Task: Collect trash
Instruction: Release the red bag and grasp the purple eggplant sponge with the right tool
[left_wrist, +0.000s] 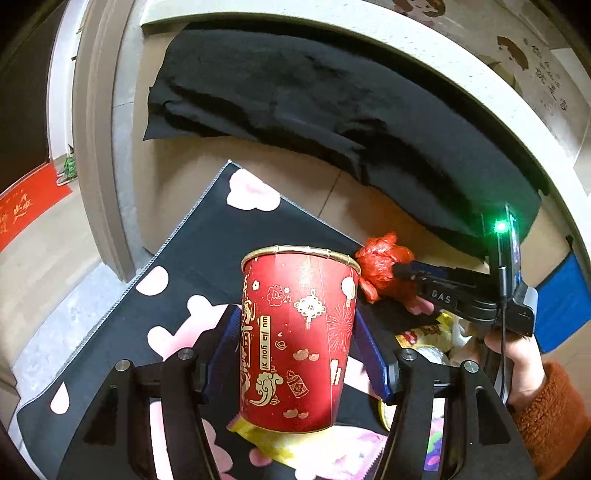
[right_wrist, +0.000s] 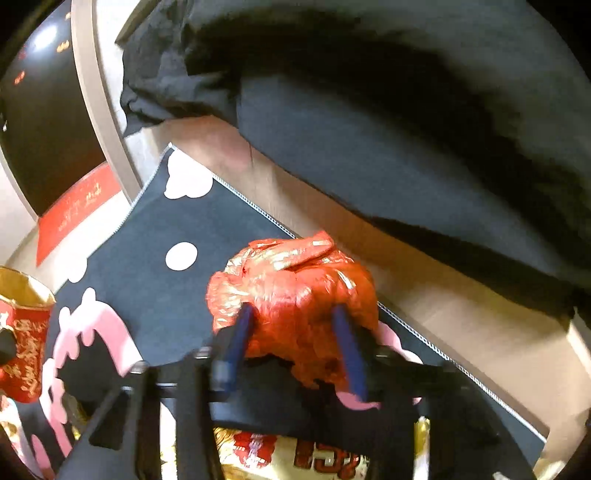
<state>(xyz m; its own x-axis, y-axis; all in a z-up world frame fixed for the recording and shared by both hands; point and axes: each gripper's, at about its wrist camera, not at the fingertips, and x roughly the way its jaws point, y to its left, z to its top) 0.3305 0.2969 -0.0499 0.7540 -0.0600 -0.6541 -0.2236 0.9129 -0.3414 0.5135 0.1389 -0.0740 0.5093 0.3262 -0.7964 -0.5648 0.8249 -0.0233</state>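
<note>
A black cloth (left_wrist: 314, 110) is lying across the upper half of the left wrist frame, draped over a tan floor (left_wrist: 351, 206) and running from upper left down to the right edge. Below it, a dark mat with pink blossom shapes (left_wrist: 177, 251) is spreading from the frame's centre to the lower left, its stitched edge slanting toward the right. A red paper cup with gold ornaments (left_wrist: 299, 339) is standing upright at the lower centre, and the left gripper (left_wrist: 299, 354) is clamping it, one blue pad pressing on each side of the cup wall. A yellow wrapper (left_wrist: 266, 439) is lying under the cup's base at the bottom of the frame. At the right edge, a hand in an orange fleece sleeve (left_wrist: 517, 369) is holding the right gripper (left_wrist: 400, 271), whose tip is meeting a crumpled red plastic bag (left_wrist: 380, 262) just right of the cup rim. In the right wrist frame, slightly blurred, that bag is sitting at the centre on the mat's edge, and the right gripper's blue fingers (right_wrist: 347, 343) are squeezing it from both sides. More printed wrappers (left_wrist: 428, 332) are lying at the lower right of the left wrist frame, their details being too small to read.
</note>
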